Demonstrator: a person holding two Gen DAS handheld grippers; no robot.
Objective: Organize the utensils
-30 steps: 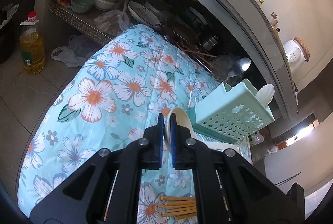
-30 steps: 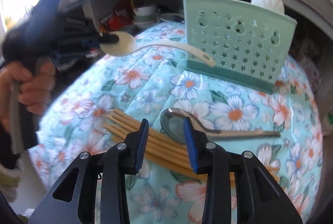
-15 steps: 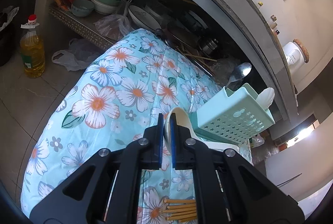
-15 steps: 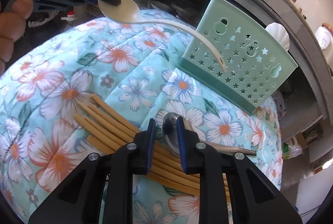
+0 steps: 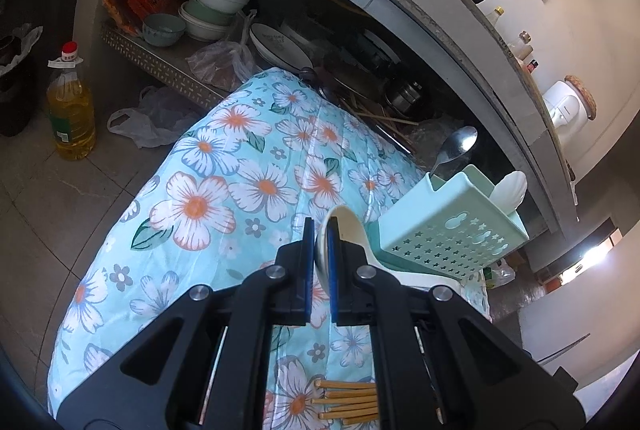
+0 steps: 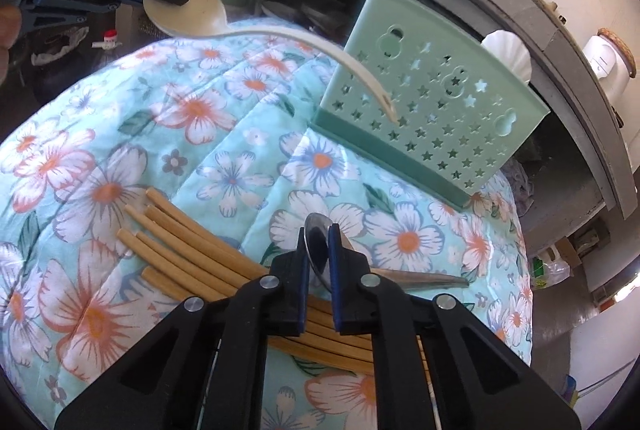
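My right gripper (image 6: 319,262) has just been closing, and its blue pads now pinch the bowl of the metal spoon (image 6: 316,250), whose handle runs off to the right over the flowered cloth (image 6: 224,134). The bamboo chopsticks (image 6: 192,250) lie in a loose bundle on the cloth just left of that spoon and pass under my fingers. My left gripper (image 5: 319,250) is clamped tight on the bowl of the cream plastic spoon (image 6: 192,18); seen from the right wrist camera, the spoon is held up off the cloth, its curved handle reaching across to the front of the mint green utensil holder (image 6: 432,110). The holder stands on the far side of the cloth, with a steel spoon (image 5: 456,146) and a white scalloped spoon (image 5: 510,188) already standing in it.
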